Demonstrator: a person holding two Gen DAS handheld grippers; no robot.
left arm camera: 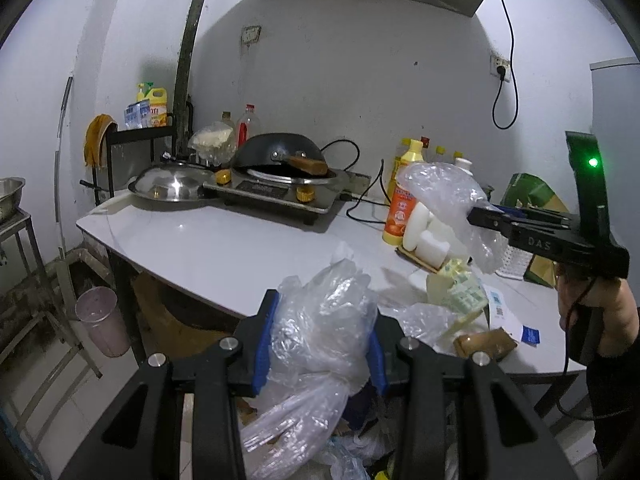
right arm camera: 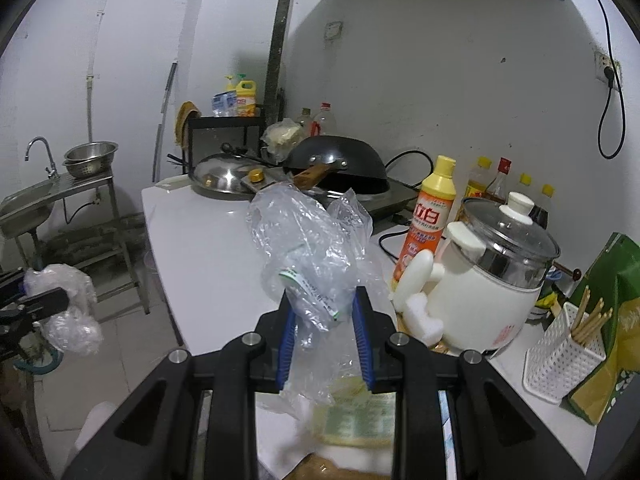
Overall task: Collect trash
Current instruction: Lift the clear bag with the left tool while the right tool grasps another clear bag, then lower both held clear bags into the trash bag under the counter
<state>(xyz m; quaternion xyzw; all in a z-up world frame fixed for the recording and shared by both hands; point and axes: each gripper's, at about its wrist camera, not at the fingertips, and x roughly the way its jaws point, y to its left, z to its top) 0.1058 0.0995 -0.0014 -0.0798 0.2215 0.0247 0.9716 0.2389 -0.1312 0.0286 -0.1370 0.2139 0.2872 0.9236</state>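
Note:
My left gripper is shut on a crumpled clear plastic bag, held off the near edge of the white table. In the right wrist view it shows at the far left, with its bag hanging over the floor. My right gripper is shut on another clear plastic bag that stands up between the blue pads. From the left wrist view that gripper reaches in from the right with its bag above the table. Yellowish packaging and a brown packet lie on the table.
A wok on a stove, a steel lid, an orange detergent bottle, a white cooker, sponges and a chopstick basket crowd the back and right. A pink bin stands under the table; a sink at left.

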